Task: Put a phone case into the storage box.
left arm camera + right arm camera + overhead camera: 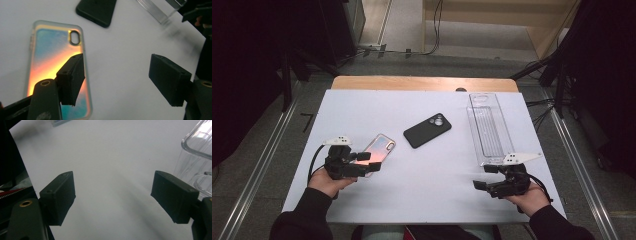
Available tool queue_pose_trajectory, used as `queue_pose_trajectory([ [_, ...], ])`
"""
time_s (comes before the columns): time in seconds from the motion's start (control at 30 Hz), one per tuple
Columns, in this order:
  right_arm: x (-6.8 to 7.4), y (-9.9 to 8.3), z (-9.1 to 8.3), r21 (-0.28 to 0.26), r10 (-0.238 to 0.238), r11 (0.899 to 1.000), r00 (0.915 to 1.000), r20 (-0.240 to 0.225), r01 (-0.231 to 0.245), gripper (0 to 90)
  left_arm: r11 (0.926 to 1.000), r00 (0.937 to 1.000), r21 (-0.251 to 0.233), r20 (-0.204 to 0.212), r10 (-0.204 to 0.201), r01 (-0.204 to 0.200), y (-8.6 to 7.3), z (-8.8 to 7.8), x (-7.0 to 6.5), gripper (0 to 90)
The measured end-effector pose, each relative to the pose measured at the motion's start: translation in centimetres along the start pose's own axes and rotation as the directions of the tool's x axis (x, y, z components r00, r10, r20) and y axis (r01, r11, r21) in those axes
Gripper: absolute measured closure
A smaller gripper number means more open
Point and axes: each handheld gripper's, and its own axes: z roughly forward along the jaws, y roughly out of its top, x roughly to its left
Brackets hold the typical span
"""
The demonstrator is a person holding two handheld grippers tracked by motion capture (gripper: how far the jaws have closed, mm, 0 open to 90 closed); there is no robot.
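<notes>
An iridescent phone case (381, 146) (51, 50) lies flat on the white sheet at the left, its camera cut-out toward the far side. My left gripper (367, 161) (117, 77) hovers open at the case's near end, one jaw over the case and the other over bare sheet, with nothing between them. A black phone (427, 130) (97, 11) lies back up in the middle. My right gripper (485, 177) (115, 197) stands open over bare sheet at the right, just short of the near end of a clear plastic tray (488, 127) (197, 152).
The white sheet (427, 190) covers a wooden table whose far edge (422, 83) shows behind it. The clear tray (160, 11) runs lengthwise toward the far right. Dark stands and cables border the table on both sides.
</notes>
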Motion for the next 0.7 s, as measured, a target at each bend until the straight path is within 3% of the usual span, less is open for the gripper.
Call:
queue_pose_trajectory([
  [0.37, -0.2, 0.3, 0.5, -0.006, 0.002, 1.0, 1.0, -0.004, -0.002, 17.4, 0.9988, 0.9975, 0.022, 0.056, 0.043, -0.044, -2.1, -0.4, -2.1, 29.1],
  [0.53, -0.2, 0.4, 0.4, -0.003, -0.002, 1.0, 0.9999, -0.016, 0.002, 17.4, 0.9956, 0.9961, 0.052, 0.044, 0.076, -0.078, -2.7, -0.4, -2.7, 28.3],
  [0.7, -0.3, 0.4, 0.8, 0.018, -0.003, 1.0, 0.9998, -0.017, 0.003, 17.4, 0.9955, 0.9956, 0.052, 0.055, 0.076, -0.079, -2.7, -0.1, -2.8, 27.6],
])
